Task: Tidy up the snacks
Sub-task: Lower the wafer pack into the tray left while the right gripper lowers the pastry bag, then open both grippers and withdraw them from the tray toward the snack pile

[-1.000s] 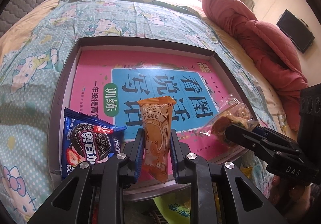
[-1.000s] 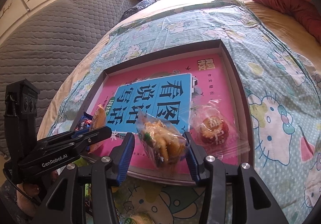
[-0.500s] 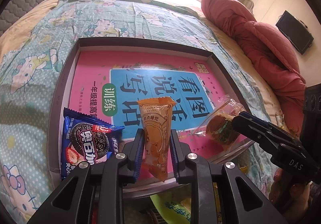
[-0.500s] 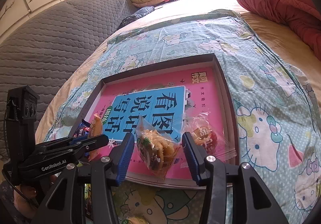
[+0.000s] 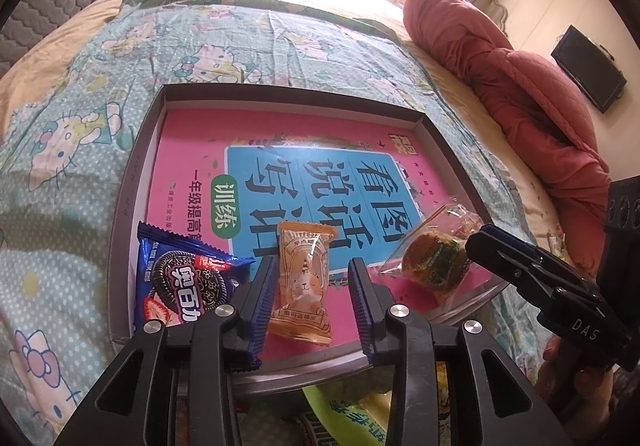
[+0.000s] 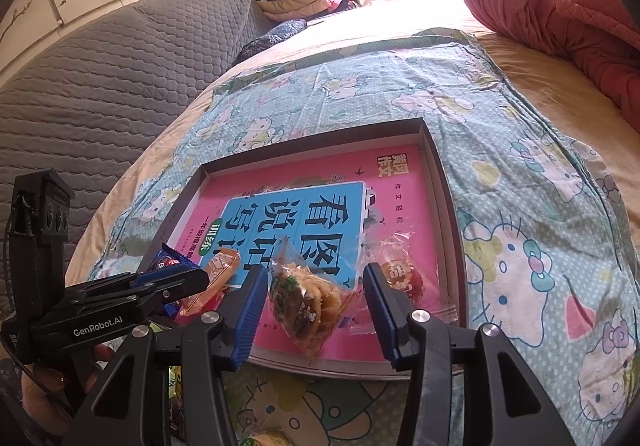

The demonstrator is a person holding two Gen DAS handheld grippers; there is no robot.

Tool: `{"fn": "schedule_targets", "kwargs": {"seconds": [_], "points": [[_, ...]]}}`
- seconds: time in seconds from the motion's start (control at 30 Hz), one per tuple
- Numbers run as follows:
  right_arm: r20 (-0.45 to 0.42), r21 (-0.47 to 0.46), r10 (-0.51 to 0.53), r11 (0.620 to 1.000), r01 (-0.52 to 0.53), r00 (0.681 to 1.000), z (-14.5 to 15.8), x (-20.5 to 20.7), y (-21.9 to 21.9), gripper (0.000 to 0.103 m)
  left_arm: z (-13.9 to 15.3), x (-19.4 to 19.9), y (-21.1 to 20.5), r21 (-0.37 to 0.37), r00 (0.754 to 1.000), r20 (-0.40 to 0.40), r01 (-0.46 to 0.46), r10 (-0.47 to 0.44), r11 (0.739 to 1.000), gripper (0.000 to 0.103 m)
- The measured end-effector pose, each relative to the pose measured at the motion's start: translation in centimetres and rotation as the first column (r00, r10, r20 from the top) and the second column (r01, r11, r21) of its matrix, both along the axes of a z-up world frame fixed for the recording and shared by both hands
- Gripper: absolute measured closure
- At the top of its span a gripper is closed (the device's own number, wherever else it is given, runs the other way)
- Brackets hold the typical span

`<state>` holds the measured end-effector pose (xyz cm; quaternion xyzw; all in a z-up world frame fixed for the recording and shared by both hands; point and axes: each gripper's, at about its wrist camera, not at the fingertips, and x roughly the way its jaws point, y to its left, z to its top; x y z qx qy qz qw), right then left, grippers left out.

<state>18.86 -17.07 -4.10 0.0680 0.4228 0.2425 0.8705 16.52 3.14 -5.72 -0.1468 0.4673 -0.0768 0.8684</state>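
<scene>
A shallow grey box [image 5: 136, 166] [image 6: 450, 206] with a pink and blue book cover inside lies on the bed. My left gripper [image 5: 312, 302] is open; an orange snack packet [image 5: 302, 282] lies in the box between its fingers, apart from both. A blue Oreo packet [image 5: 182, 278] lies to its left. My right gripper [image 6: 316, 306] is open around a clear bag of biscuits [image 6: 306, 298] that rests in the box. A clear bag with a red-labelled pastry [image 6: 400, 274] lies beside it on the right.
The box sits on a Hello Kitty sheet [image 5: 80, 106] [image 6: 540, 246]. A red quilt [image 5: 520, 86] lies at the right, a grey quilted headboard [image 6: 100, 66] at the left. More snack packets, one green [image 5: 352, 406], lie below the box's near edge.
Both grippers have opened and let go of their snacks: the orange packet and the biscuit bag now lie in the box. Both grippers have drawn back a little.
</scene>
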Motion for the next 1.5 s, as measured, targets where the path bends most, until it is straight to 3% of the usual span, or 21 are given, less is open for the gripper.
{"fn": "schedule_targets", "kwargs": {"seconds": [0.73,0.87,1.5], "points": [[0.052,0.014,0.010,1.000,-0.011,0.999,1.5,-0.7,0.0,0.048,3.6,-1.5,1.5,0.027,0.996,0.066,-0.058,0.056,0.998,0.052],[0.056,0.025,0.007,1.000,-0.009,0.998,1.9,-0.9,-0.2,0.048,4.1,-1.9,1.8,0.036,0.995,0.075,-0.068,0.065,0.997,0.046],[0.100,0.041,0.030,0.999,-0.034,0.995,3.5,-2.4,-0.1,0.044,6.1,-4.0,4.0,0.084,0.986,0.114,-0.132,0.122,0.988,0.042]]}}
